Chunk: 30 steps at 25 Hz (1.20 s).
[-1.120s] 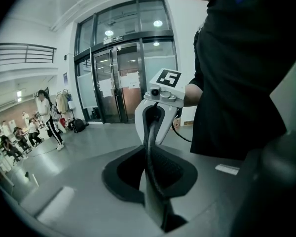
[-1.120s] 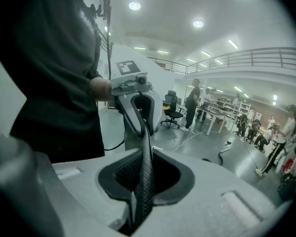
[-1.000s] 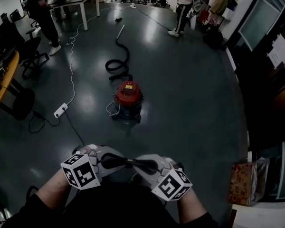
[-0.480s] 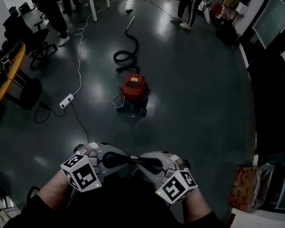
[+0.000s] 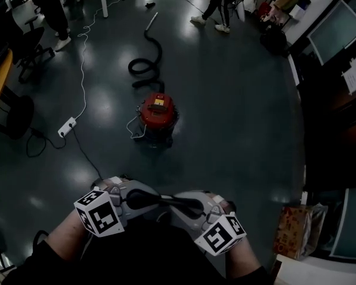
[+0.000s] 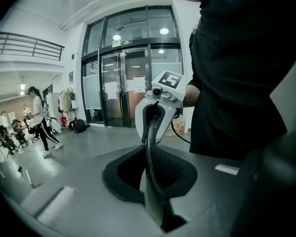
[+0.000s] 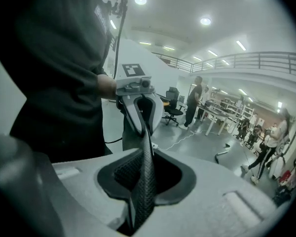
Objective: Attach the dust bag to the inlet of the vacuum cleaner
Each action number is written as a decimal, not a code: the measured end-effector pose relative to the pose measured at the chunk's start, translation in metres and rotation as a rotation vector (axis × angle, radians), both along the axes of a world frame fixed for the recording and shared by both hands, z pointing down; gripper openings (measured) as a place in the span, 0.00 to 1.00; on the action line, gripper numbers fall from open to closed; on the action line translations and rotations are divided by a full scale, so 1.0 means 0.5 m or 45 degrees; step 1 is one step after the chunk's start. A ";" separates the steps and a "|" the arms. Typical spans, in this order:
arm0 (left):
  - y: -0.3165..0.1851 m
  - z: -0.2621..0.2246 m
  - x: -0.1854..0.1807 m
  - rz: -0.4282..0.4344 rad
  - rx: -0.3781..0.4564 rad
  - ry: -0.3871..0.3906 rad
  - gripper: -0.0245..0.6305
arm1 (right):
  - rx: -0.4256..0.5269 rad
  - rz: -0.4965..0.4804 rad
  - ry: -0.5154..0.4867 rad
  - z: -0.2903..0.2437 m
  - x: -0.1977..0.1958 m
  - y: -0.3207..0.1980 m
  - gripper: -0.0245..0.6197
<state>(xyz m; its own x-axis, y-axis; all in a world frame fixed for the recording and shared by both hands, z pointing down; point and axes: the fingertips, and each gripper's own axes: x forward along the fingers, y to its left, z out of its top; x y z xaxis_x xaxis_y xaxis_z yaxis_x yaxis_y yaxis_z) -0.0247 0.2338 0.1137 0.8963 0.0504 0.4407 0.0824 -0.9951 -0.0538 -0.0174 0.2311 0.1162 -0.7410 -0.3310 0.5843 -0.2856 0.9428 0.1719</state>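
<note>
Head view: left tongs (image 5: pixel 140 199) and just-widening right tongs (image 5: pixel 188 205) grip the black mesh dust bag (image 5: pixel 164 202)

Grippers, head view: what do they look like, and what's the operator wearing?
Light grey moulded shells on left gripper and right gripper, dark claw recesses, each bearing a white cube of black square markers. Operator wears a black short-sleeved top.

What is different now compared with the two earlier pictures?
Little changed. The jaws of the right hand-held gripper have just been opening slightly, with the black mesh strip still between them. The left hand-held gripper keeps its grip on the strip's other end. The red vacuum cleaner and its hose stayed on the floor; only the head view's framing shifted slightly.
</note>
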 end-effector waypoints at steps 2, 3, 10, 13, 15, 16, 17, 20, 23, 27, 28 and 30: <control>-0.046 0.003 -0.029 0.026 -0.017 0.025 0.08 | -0.003 0.020 0.020 0.003 -0.028 -0.046 0.13; -0.071 0.005 -0.044 0.037 -0.023 0.037 0.08 | -0.008 0.031 0.028 0.004 -0.042 -0.071 0.13; -0.210 0.024 -0.127 0.097 -0.047 0.082 0.10 | -0.077 0.093 0.062 0.029 -0.124 -0.206 0.10; -0.250 0.036 -0.138 0.088 -0.060 0.089 0.11 | -0.096 0.106 0.067 0.043 -0.133 -0.243 0.10; -0.268 0.043 -0.138 0.072 -0.071 0.086 0.12 | -0.113 0.101 0.062 0.053 -0.130 -0.261 0.10; -0.275 0.049 -0.136 0.065 -0.076 0.081 0.12 | -0.124 0.093 0.054 0.059 -0.127 -0.267 0.10; -0.281 0.056 -0.133 0.057 -0.080 0.073 0.12 | -0.134 0.081 0.044 0.065 -0.122 -0.273 0.10; -0.297 0.078 -0.110 0.019 -0.086 0.031 0.12 | -0.158 0.031 0.004 0.087 -0.097 -0.290 0.10; -0.314 0.096 -0.069 -0.039 -0.076 -0.032 0.12 | -0.178 -0.033 -0.036 0.108 -0.057 -0.308 0.09; -0.346 0.116 0.003 -0.119 -0.017 -0.121 0.11 | -0.185 -0.102 -0.069 0.130 0.010 -0.340 0.09; -0.354 0.127 0.019 -0.137 0.006 -0.141 0.10 | -0.182 -0.113 -0.070 0.140 0.026 -0.349 0.09; -0.369 0.152 0.046 -0.169 0.037 -0.171 0.10 | -0.173 -0.126 -0.072 0.164 0.053 -0.364 0.09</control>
